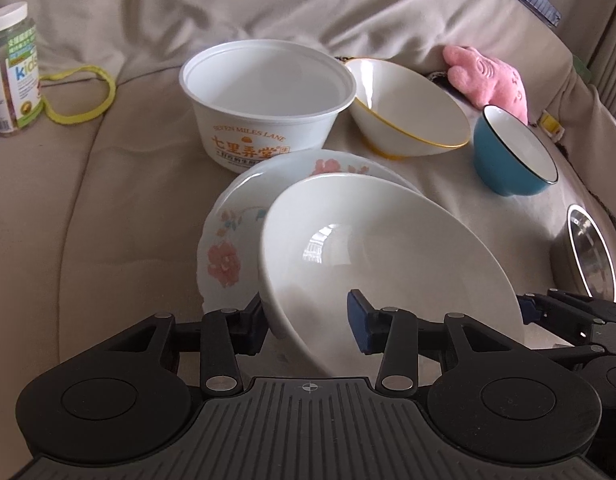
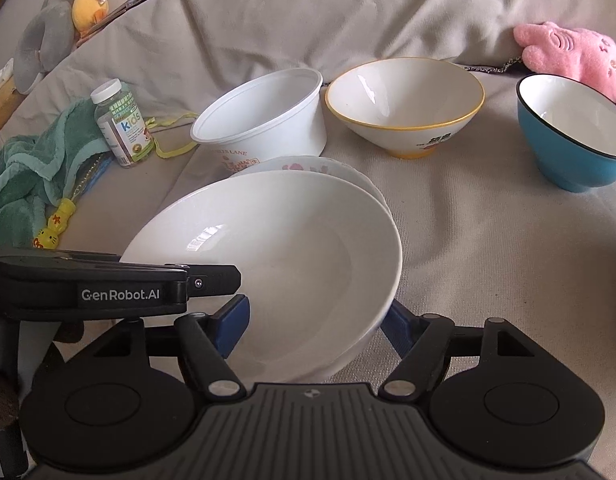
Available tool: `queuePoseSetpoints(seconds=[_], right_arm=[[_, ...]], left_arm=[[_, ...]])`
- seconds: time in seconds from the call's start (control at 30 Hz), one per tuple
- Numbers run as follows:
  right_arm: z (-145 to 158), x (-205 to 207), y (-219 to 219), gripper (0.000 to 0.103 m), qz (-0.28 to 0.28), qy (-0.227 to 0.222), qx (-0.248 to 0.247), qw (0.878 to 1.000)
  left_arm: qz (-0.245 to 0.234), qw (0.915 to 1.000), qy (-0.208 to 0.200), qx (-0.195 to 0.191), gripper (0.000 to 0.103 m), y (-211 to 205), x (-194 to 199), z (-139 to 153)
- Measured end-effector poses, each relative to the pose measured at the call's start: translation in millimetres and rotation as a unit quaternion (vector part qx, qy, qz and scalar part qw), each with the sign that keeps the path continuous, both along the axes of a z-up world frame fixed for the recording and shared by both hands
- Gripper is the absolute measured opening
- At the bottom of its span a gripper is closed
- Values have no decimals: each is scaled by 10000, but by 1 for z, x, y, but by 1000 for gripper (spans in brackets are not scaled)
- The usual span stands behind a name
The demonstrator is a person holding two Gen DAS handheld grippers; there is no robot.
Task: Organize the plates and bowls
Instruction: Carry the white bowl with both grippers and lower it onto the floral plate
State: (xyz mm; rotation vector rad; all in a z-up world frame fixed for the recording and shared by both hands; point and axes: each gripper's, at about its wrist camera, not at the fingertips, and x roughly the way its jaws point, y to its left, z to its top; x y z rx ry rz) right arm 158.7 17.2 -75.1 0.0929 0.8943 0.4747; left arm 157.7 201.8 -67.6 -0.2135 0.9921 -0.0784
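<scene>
The jaws of the left gripper (image 1: 311, 326) are straddling the near-left rim of the plain white bowl (image 1: 387, 256), one blue pad outside the wall and one inside, and they are looking spread with a gap at the inner pad rather than pinching. The jaws of the right gripper (image 2: 313, 322) are straddling the near-right rim of the same white bowl (image 2: 276, 264) in the same way, one pad inside and one outside; whether they are actually biting the wall, I cannot tell.

The bowl is sitting tilted on the floral plate (image 1: 232, 248), which is lying on a soft sofa cushion (image 1: 88, 240), not a firm surface. That is the main hazard as I judge it: if one side is gripping and the other is loose, a lift could be swinging the smooth ceramic out of the pads and dropping it onto the plate beneath, or dragging the plate along.

Further back, the white takeaway tub (image 1: 264, 100) is standing just behind the plate, with the yellow-rimmed bowl (image 1: 407, 108) beside it and the blue bowl (image 1: 511, 152) to the right. A steel bowl (image 1: 587, 252) is sitting near the right edge. A wide swing could be knocking any of these over on the yielding cushion.
</scene>
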Motion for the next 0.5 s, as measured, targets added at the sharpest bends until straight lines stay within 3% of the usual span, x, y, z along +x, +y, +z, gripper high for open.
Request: queuePoseSetpoints(seconds=[0.33, 0.5], right_arm=[[7, -6, -3, 74, 119, -87, 202, 9997], [7, -7, -15, 77, -43, -65, 243, 9997]], left_arm=[[185, 9995, -22, 261, 37, 10, -7, 5], [252, 9994, -243, -2, 36, 27, -14, 16]])
